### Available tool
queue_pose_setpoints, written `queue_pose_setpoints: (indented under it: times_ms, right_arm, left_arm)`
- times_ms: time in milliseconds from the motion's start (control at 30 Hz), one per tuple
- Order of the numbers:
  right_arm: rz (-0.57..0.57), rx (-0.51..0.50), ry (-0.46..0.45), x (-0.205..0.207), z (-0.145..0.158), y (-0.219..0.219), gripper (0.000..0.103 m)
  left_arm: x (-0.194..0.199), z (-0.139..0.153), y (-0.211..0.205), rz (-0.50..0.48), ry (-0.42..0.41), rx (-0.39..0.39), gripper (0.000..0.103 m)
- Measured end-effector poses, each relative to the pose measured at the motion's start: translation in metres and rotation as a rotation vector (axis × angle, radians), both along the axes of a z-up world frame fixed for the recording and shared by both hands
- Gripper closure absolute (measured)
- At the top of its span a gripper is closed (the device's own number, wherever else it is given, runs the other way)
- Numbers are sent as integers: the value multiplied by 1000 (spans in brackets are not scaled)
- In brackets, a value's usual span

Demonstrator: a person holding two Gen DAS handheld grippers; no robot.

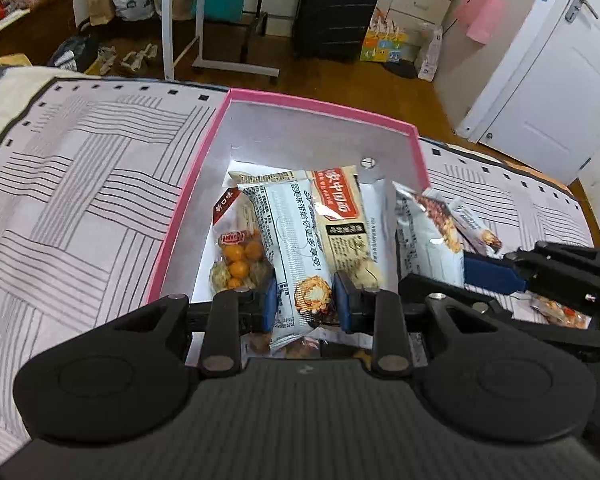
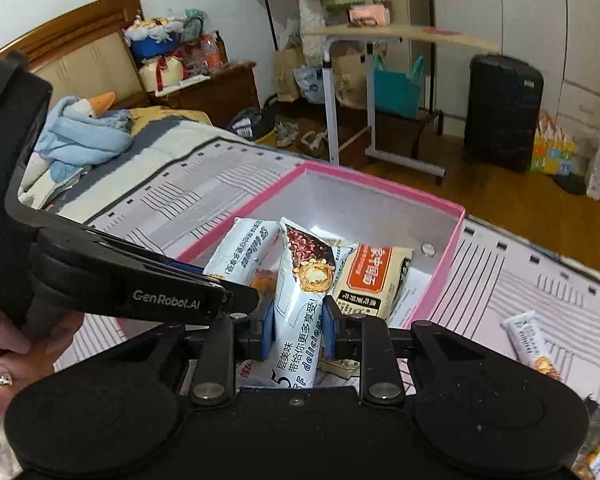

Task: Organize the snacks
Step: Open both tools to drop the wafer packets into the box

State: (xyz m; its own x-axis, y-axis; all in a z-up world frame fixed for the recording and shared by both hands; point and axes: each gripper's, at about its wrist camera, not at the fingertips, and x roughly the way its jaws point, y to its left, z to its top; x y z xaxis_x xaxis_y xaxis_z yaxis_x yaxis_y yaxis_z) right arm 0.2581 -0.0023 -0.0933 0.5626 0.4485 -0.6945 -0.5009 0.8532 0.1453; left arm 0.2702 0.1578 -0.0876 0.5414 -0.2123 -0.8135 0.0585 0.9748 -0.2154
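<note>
A pink box [image 1: 320, 104] with a silvery inside sits on the striped bedspread. My left gripper [image 1: 308, 302] is shut on a white snack bar packet [image 1: 296, 248] and holds it over the near end of the box. In the box lie a clear pack of orange balls [image 1: 236, 258] and a cream packet with an orange label [image 1: 340, 210]. My right gripper [image 2: 299, 330] is shut on another white bar packet [image 2: 300, 300] above the pink box [image 2: 380, 180]. The left gripper [image 2: 204, 272] comes in from the left with its own packet [image 2: 240, 248]. The right gripper [image 1: 480, 266] shows at the box's right wall.
One more white bar packet [image 2: 528, 344] lies on the bedspread [image 2: 540, 300] right of the box, and a nut pack [image 1: 556, 312] lies under the right gripper. A person's hand [image 2: 4, 352] holds the left gripper. Beyond the bed stand a rolling table [image 2: 380, 36] and a black suitcase [image 1: 336, 8].
</note>
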Motion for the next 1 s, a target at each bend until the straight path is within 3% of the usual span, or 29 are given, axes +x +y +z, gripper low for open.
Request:
queue_pose_setpoints:
  times_ms: [233,467,700,900,1000]
  right_arm:
    - [-20,11,44,11,-25,1,70]
    - [-57,77,96,12,-29,-9,66]
    - [-80,96,34,-17,16,-37,58]
    - [-83,0,-39,-56,59,-62,54]
    - [-80,-42,-62,-75,75,-76,51]
  left_arm:
    - [12,-29,4,-16,36,-26,74]
    - [12,-34,5,-10,52,-31,71]
    - [-13,-7,0,-12,0,-23,62]
    - [-44,31,-15,-62,-55,2,61]
    - [-58,46,-27,-103,-54,13,55]
